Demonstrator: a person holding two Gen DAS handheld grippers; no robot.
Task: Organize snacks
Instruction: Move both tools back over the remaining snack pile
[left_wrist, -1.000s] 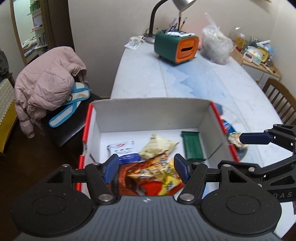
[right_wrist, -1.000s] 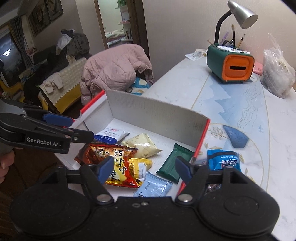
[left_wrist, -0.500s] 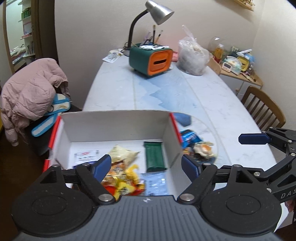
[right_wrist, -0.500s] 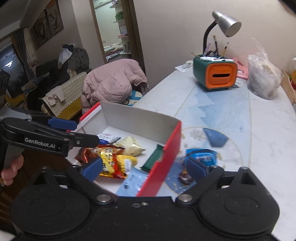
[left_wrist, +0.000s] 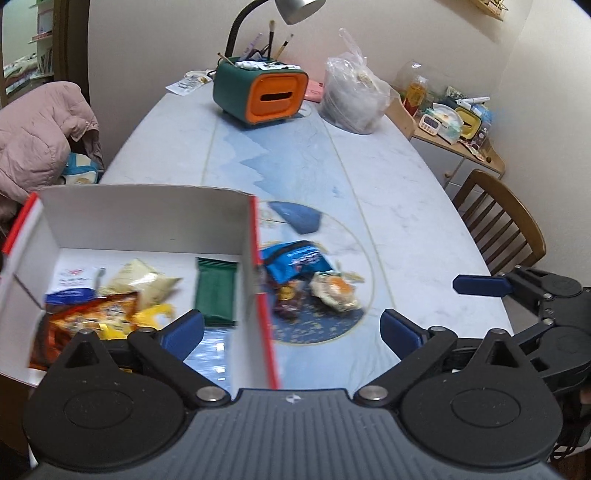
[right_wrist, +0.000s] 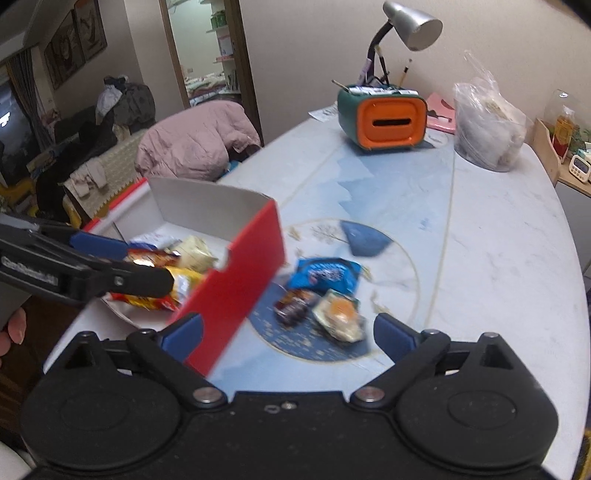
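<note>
Three loose snack packets (right_wrist: 325, 295) lie on the table (right_wrist: 498, 258) just outside the red box (right_wrist: 236, 280), ahead of the empty, wide right gripper (right_wrist: 288, 332), nearer than the opening, empty left gripper (left_wrist: 291, 328).

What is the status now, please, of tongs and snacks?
Left tongs opening, empty; right tongs open, empty. Three snacks on table beside box. Nothing in the way.

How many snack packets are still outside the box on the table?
3, clustered right of the box: a blue packet farthest back, a dark packet in front of it, and a pale packet beside that. More may hide behind the box wall.
</note>
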